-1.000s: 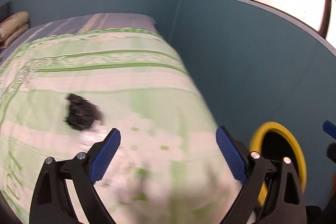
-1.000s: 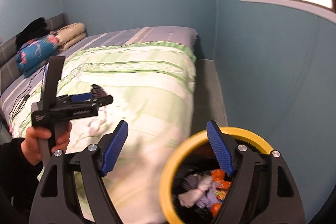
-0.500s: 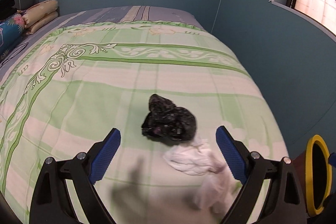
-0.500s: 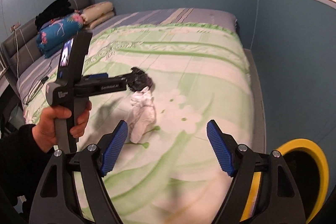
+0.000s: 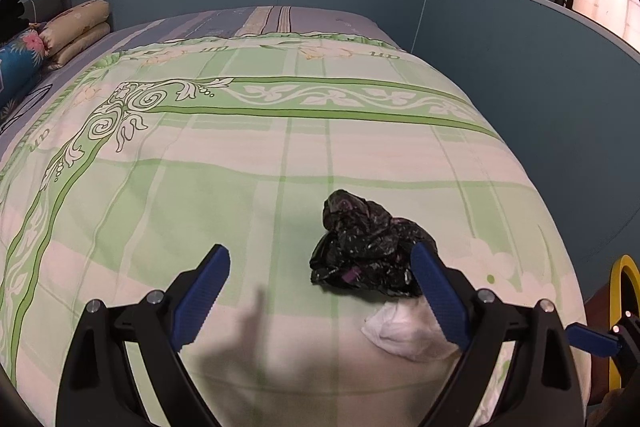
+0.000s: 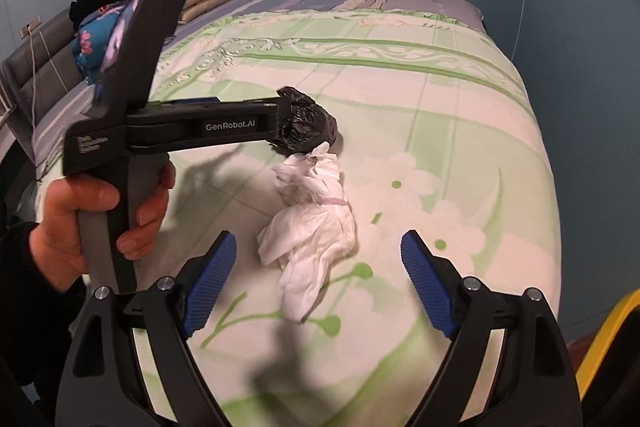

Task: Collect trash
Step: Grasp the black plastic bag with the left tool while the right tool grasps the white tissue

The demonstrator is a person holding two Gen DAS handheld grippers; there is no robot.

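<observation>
A crumpled black plastic bag (image 5: 366, 245) lies on the green floral bedspread (image 5: 240, 167). A crumpled white tissue (image 5: 404, 329) lies just in front of it, touching it. My left gripper (image 5: 320, 299) is open and empty, low over the bed, with the bag by its right finger. In the right wrist view the bag (image 6: 306, 125) sits at the left gripper's tip, and the tissue (image 6: 316, 223) lies ahead of my right gripper (image 6: 318, 285), which is open and empty above the bed.
A yellow-rimmed trash bin (image 5: 624, 303) stands beside the bed at the right; its rim also shows in the right wrist view (image 6: 604, 339). Pillows and folded bedding (image 5: 76, 27) lie at the headboard. A blue wall runs close along the bed's right side.
Both grippers have swung from the bin toward the bed and closed in on the trash. The left gripper now sits by the black bag, the right faces the tissue.
</observation>
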